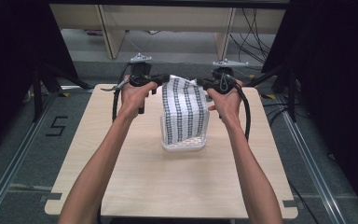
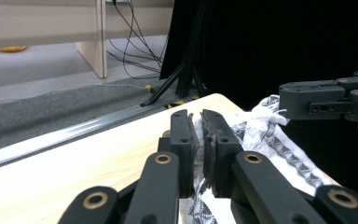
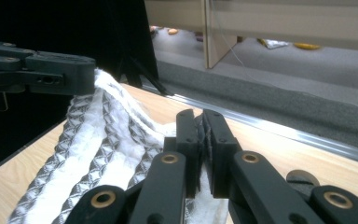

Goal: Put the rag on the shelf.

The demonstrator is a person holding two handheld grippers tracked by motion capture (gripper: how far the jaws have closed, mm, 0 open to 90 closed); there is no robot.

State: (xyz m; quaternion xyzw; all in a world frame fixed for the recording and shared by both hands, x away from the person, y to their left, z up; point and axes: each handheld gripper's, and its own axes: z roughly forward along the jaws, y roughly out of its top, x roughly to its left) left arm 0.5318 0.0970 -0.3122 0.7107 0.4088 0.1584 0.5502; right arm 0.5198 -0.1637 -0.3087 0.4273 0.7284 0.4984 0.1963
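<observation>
Above the clear tray [image 1: 183, 145], left gripper [image 1: 161, 79] and right gripper [image 1: 204, 84] each pinch an upper corner of the patterned cloth [image 1: 184, 112]; lowering it in remains.

A light wooden table [image 1: 135, 186] stands on grey floor [image 1: 9, 154], cables [image 1: 256, 32] trailing behind it.

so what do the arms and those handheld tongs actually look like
Both forearms are bare, no sleeves. The left tongs and right tongs are black, each with a grey three-cornered plate on top and a black cable trailing off. Up close, the flat black jaws hang on link bars with brass-coloured pivot pins.
</observation>
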